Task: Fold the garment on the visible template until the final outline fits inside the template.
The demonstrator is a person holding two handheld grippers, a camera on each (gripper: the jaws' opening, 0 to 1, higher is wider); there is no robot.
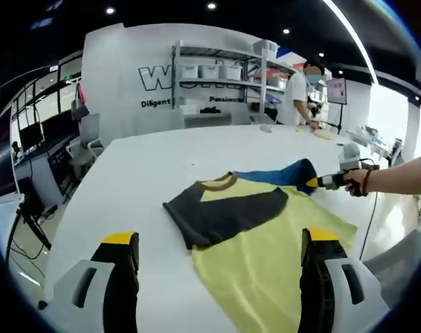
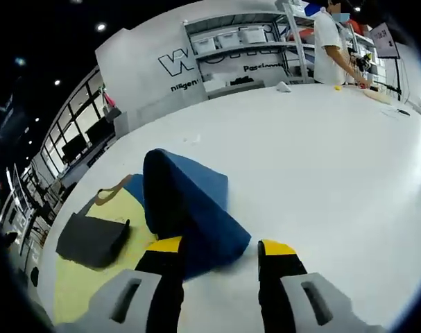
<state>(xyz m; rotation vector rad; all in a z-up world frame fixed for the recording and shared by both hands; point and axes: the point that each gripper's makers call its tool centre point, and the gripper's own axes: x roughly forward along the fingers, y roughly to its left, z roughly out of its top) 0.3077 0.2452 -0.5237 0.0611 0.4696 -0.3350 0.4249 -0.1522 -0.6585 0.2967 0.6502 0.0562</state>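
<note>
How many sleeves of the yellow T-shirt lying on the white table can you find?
2. The dark grey sleeve lies folded across the yellow T-shirt, towards its tan collar. The blue sleeve is lifted at the right gripper. No others show.

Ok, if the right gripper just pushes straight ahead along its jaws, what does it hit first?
Most likely the blue sleeve of the shirt, bunched directly in front of the right gripper and between its open jaws. Beyond it lies bare white table, though depth is hard to judge.

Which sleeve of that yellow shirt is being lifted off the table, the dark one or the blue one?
The blue sleeve. It is raised and bunched at the right claw, while the dark grey sleeve lies flat, folded across the yellow shirt.
</note>
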